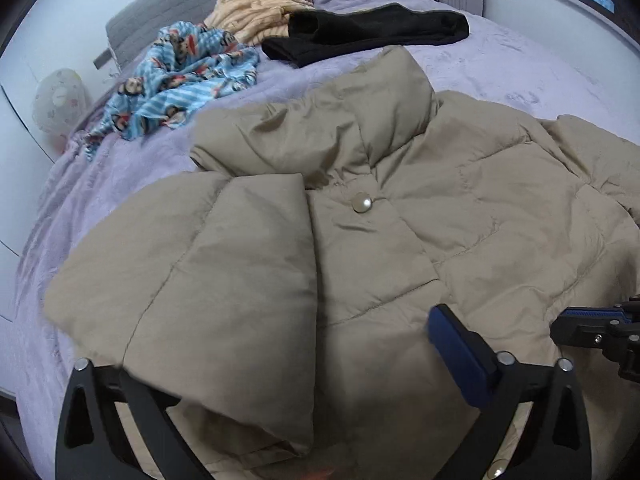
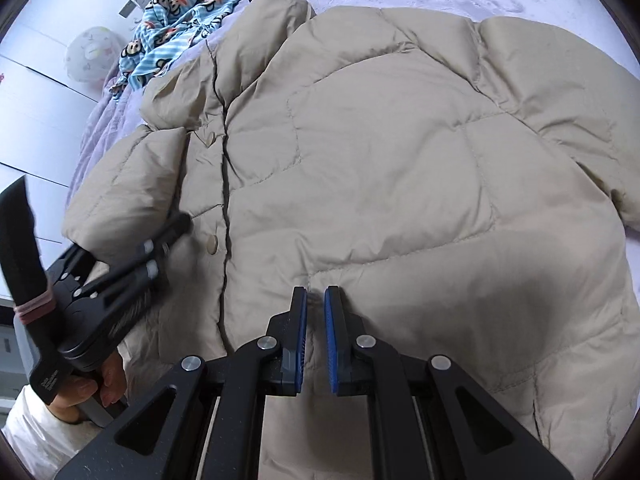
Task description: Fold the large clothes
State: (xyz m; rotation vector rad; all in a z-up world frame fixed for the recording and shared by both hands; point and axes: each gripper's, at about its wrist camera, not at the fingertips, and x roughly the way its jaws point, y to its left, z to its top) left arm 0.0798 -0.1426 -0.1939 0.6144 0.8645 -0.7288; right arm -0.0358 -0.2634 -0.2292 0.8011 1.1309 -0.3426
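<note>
I see left gripper (image 1: 280, 364) spread wide over the folded-in sleeve (image 1: 208, 280) of the beige puffer jacket (image 2: 380, 160); right gripper (image 2: 316, 336) nearly closed, empty, near its hem.

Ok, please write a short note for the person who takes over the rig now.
Left gripper: open wide around the folded-in sleeve.
Right gripper: jaws almost closed over the jacket's lower front; whether it grips fabric is unclear.
Beige puffer jacket: front up on the purple bed cover.
Done: one sleeve is folded over the front.
Left: the other sleeve, then probably the body fold.
</note>
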